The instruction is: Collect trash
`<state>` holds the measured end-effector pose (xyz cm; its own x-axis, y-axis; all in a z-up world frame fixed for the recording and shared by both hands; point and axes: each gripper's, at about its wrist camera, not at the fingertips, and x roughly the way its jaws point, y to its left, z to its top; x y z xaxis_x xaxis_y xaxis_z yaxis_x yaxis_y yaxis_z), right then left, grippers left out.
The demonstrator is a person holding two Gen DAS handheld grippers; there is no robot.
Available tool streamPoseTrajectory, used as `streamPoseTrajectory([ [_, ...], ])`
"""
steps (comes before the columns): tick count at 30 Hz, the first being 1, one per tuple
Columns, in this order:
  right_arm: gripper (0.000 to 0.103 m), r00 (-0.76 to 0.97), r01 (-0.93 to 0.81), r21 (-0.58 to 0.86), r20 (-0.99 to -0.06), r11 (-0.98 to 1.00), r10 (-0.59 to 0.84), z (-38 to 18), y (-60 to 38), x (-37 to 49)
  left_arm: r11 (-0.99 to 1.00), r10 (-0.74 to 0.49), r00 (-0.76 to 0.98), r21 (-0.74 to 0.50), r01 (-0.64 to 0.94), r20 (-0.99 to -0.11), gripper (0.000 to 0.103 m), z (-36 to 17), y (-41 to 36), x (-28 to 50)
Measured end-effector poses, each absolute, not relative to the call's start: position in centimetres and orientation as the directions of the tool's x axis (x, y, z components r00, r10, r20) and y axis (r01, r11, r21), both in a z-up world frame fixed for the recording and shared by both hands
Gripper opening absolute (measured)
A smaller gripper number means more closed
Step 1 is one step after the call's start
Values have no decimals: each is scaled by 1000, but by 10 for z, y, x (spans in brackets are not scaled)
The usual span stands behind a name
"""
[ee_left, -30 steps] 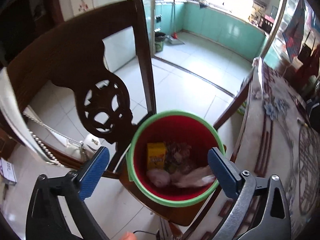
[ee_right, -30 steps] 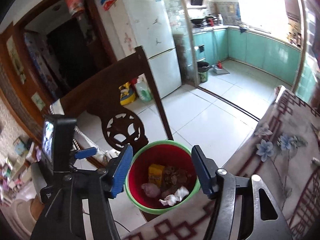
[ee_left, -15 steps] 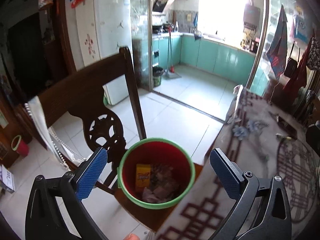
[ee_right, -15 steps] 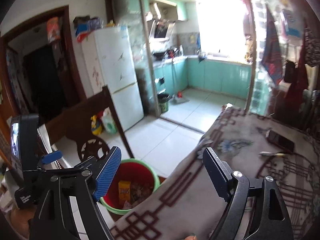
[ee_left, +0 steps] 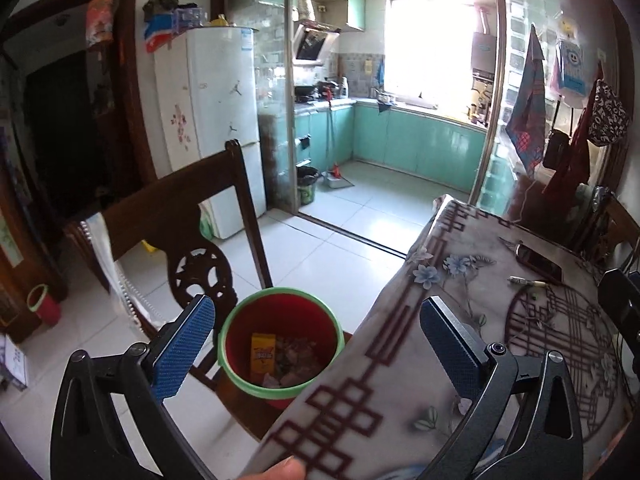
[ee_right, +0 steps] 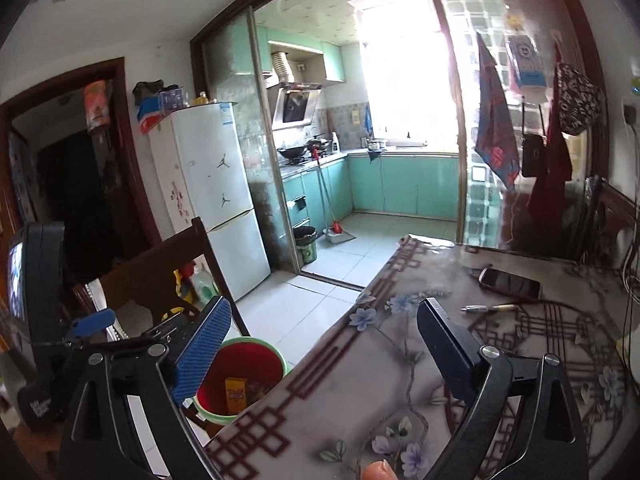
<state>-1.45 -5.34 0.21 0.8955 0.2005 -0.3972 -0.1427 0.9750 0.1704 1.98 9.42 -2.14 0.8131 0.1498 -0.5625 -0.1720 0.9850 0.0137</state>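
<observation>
Jaws of the right hand-held gripper (ee_right: 320, 344) are spread wide and are opening further, with nothing held between the blue pads; through the gap the edge of the tabletop (ee_right: 400, 380) is seen. The left hand-held gripper (ee_left: 316, 344) is likewise held open and empty, its pads well apart, above the rim of the red trash bucket (ee_left: 280, 320) and the tabletop's near edge. The bucket, trimmed with a green rim, is set on the seat of a dark carved wooden chair (ee_left: 180, 224) just beside the tabletop. Inside it a yellow packet (ee_left: 262, 356) is stood against the wall, with crumpled scraps (ee_left: 296, 360) lying beside it at the bottom. From the right wrist view the bucket is partly hidden behind the left pad and the tabletop's edge. On the flower-patterned cloth, further along, a dark phone (ee_right: 510, 284) is laid flat and a pen (ee_right: 488, 308) lies just beside it. A fingertip (ee_left: 286, 470) is seen at the bottom edge. Beyond the chair a white fridge (ee_left: 216, 120) is stood beside the entrance to a kitchen with turquoise cabinets.
</observation>
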Motion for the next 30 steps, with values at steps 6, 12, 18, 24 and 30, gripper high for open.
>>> streamPoseTrajectory([
  [6, 95, 900, -110, 138, -405, 984, 158, 5, -64, -27, 989, 126, 824, 5, -149, -553, 103, -15, 84, 9],
  [12, 95, 899, -106, 139, -410, 985, 154, 9, -73, -32, 988, 127, 827, 0, -152, -547, 103, -12, 76, 1],
  [18, 95, 896, -109, 127, -417, 986, 153, 10, -77, -35, 988, 127, 828, 0, -152, -547, 103, -12, 76, 0],
  [24, 95, 894, -92, 140, -424, 986, 144, 7, -85, -38, 989, 130, 827, 10, -148, -547, 103, -12, 72, -3],
  [30, 95, 900, -78, 141, -415, 987, 131, 12, -93, -41, 990, 122, 831, 10, -139, -543, 103, -11, 68, -6],
])
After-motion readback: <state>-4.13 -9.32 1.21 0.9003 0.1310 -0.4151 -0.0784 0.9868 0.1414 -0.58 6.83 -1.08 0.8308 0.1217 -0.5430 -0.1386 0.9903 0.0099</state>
